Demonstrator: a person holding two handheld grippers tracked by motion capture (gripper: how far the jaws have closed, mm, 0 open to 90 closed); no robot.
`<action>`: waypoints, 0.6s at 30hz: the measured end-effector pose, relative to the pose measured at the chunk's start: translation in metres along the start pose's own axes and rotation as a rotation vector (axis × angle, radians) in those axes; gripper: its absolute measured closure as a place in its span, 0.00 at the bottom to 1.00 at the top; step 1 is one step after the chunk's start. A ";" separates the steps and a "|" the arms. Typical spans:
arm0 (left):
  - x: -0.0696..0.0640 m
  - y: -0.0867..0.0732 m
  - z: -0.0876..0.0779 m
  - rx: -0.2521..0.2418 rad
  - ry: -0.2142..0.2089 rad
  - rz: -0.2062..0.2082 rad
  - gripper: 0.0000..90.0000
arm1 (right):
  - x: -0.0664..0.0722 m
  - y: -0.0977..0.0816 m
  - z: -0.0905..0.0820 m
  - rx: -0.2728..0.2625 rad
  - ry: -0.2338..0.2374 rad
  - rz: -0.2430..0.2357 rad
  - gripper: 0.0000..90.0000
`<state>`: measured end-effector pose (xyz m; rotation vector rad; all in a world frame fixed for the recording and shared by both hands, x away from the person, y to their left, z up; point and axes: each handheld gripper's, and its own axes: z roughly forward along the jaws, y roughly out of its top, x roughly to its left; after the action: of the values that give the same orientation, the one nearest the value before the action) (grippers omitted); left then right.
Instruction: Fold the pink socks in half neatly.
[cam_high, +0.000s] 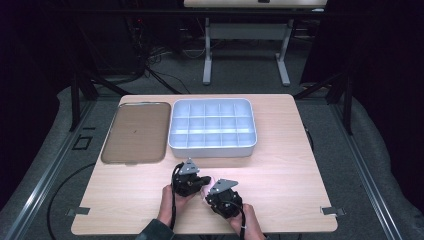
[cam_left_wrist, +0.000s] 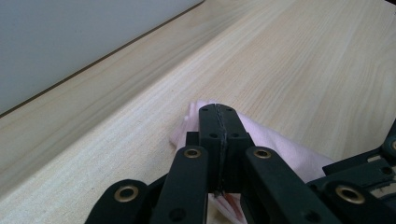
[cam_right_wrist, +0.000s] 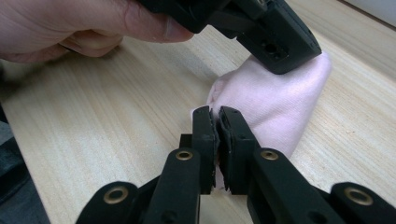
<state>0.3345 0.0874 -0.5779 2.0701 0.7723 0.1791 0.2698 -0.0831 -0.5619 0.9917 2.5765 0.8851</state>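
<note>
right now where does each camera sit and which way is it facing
High view: above the person's side, looking forward and down on the table; both hands, left gripper and right gripper enter from below.
Left gripper view: rides the left gripper, looking along shut jaws onto the pink cloth.
Right gripper view: rides the right gripper; the other hand shows.
Both gripper views share the cloth.

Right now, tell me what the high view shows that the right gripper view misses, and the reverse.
High view alone: the brown tray and the white compartment box side by side at the far half of the table, plus both forearms coming in from the near edge. Right gripper view alone: the right hand-held gripper pinching the pink cloth near its edge, jaws shut on the fabric, and the left hand-held gripper clamped on the cloth's far end. Shared: both hand-held grippers, the hands, the wooden tabletop, and the cloth, a mere sliver from above.
</note>
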 end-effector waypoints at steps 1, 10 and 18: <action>-0.001 0.000 0.000 0.002 0.015 0.002 1.00 | -0.004 0.000 0.002 -0.038 0.053 0.020 0.84; -0.002 -0.001 0.000 -0.005 0.016 -0.011 1.00 | -0.038 0.004 -0.023 -0.106 0.180 0.178 0.71; -0.002 -0.001 0.000 -0.005 0.017 -0.009 1.00 | -0.050 0.020 0.002 -0.017 0.141 0.239 0.57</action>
<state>0.3325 0.0863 -0.5782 2.0628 0.7908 0.1940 0.3177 -0.1038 -0.5508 1.2968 2.5952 1.0702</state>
